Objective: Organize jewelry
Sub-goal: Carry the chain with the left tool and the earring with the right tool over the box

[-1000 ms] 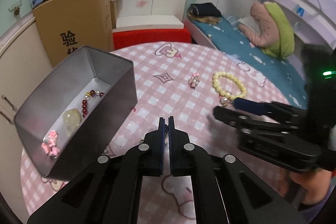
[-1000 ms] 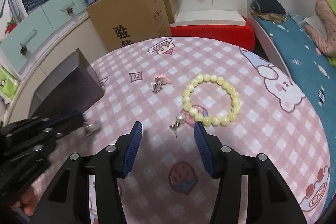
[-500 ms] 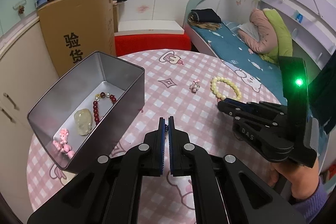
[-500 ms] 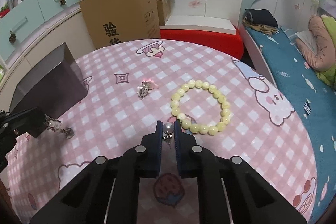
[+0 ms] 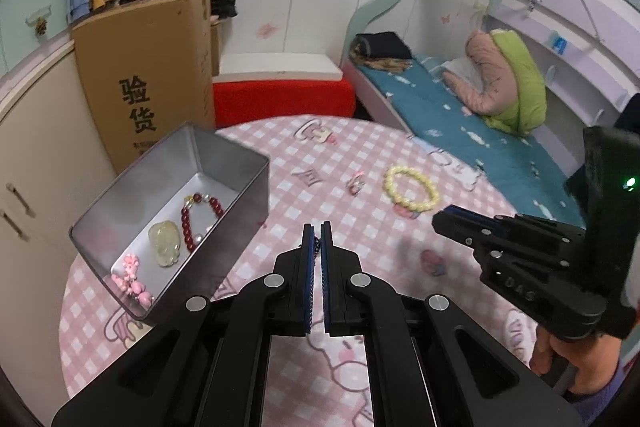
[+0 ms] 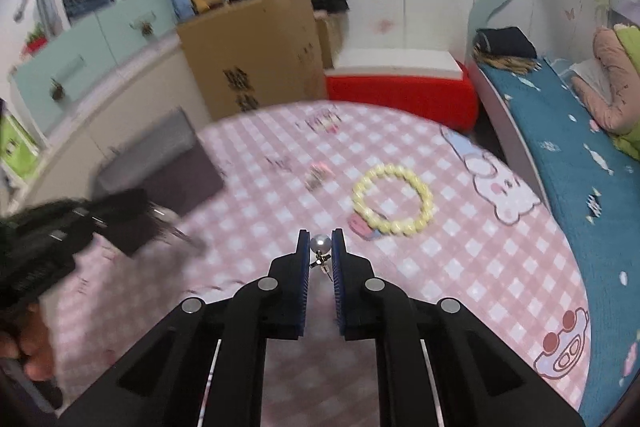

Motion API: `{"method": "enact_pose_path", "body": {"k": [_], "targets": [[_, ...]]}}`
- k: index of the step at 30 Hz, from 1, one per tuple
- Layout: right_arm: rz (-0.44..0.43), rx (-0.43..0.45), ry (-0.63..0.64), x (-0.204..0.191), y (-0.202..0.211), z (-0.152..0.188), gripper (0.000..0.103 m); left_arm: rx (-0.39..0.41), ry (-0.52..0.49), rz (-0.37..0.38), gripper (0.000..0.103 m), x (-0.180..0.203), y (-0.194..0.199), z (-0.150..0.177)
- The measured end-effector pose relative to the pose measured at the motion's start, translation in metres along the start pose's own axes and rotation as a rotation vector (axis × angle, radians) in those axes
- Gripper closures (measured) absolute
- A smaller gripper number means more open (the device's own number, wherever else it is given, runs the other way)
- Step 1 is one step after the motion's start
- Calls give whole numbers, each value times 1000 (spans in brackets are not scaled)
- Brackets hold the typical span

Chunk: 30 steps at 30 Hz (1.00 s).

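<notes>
Left gripper [image 5: 316,233], right gripper [image 6: 321,243]: black plastic, blue ribbed pads, silver screws; green indicator light; purple sleeve [image 5: 600,393].

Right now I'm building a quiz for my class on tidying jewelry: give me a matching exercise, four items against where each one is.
Items:
1. pearl earring
2. yellow bead bracelet
3. red bead bracelet
4. cardboard box

Places:
A. inside the metal tin
B. lying on the pink checked tablecloth
C. standing behind the table
D. clamped in the right gripper

Pairs: 1-D, 2-B, 3-A, 4-C
</notes>
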State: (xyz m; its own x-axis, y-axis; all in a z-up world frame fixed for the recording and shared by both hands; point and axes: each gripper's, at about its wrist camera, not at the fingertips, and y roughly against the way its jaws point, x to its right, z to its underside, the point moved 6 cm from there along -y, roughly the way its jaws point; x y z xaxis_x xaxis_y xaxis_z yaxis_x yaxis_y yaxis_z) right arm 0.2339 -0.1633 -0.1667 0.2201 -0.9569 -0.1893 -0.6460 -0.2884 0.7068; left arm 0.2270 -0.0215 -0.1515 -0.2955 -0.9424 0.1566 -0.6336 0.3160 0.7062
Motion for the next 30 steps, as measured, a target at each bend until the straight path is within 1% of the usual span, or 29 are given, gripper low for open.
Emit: {"method": "enact_pose_path", "body": {"k": [3,7,9,13,18,20,23,26,30], "targets": [[-118,32,-39,-10,21,-15,92,31,-5,28,100,3,15,-12],[-161,73,-20,-29,39,-35,92,83,-11,47,100,2,39,-29],[-166,89,10,-43,44,-47,92,111,-12,37,100,-4,51,-38],[-221,87,27,-69,37,-64,92,151,16,32,100,-23,72,-55],[-252,83,64,-102,26,-77,92,182,38,-14,100,-54,90,-68],[-264,78,79,-115,21,-80,92,179,48,-31,100,-66,90,-68],[-275,60,99,-132,9,-82,92,153,73,-42,100,-86,84,-63],[-277,34,120,-146,-5,-81,92,102,99,-61,100,-105,66,-53],[-278,-11,129,-157,-27,-74,92,37,125,-66,100,-121,41,-36]]}}
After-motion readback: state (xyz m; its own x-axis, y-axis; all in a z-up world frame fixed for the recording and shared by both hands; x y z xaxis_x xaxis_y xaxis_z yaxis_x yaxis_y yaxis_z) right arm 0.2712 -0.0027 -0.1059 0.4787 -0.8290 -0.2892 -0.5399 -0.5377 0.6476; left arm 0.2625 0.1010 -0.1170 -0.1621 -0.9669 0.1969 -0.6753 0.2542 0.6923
